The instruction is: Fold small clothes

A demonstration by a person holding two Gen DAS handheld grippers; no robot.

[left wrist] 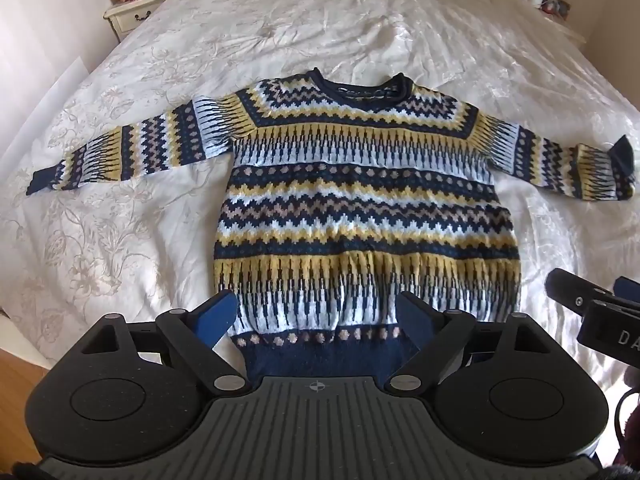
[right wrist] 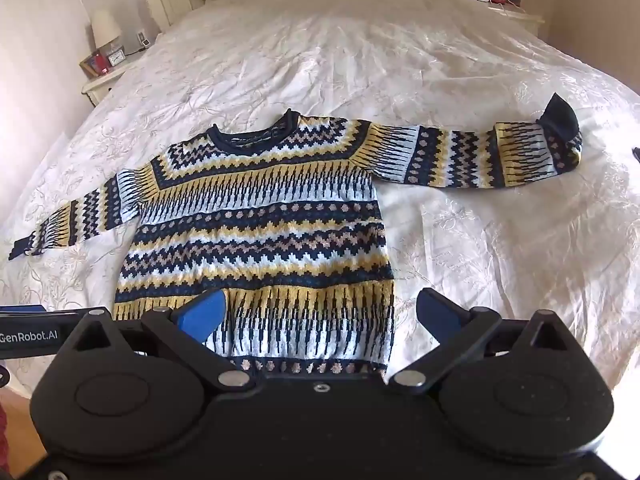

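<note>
A patterned sweater (left wrist: pixel 360 200) lies flat, sleeves outstretched, on a white bed (left wrist: pixel 160 60). The left tool (left wrist: pixel 320 316) and right tool (right wrist: pixel 320 312) hover spread over its hem, gripping nothing. Folding seems unstarted; next probably means pinching a sleeve or hem edge.

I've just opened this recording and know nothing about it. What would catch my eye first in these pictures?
The patterned sweater in navy, yellow and pale blue: it lies flat on the white bedspread, collar toward the headboard, both sleeves spread wide. At the bottom of each view, just above the sweater's hem, the left gripper and the right gripper stand open with blue pads, holding nothing. The right sleeve's navy cuff sticks up instead of lying flat.
</note>
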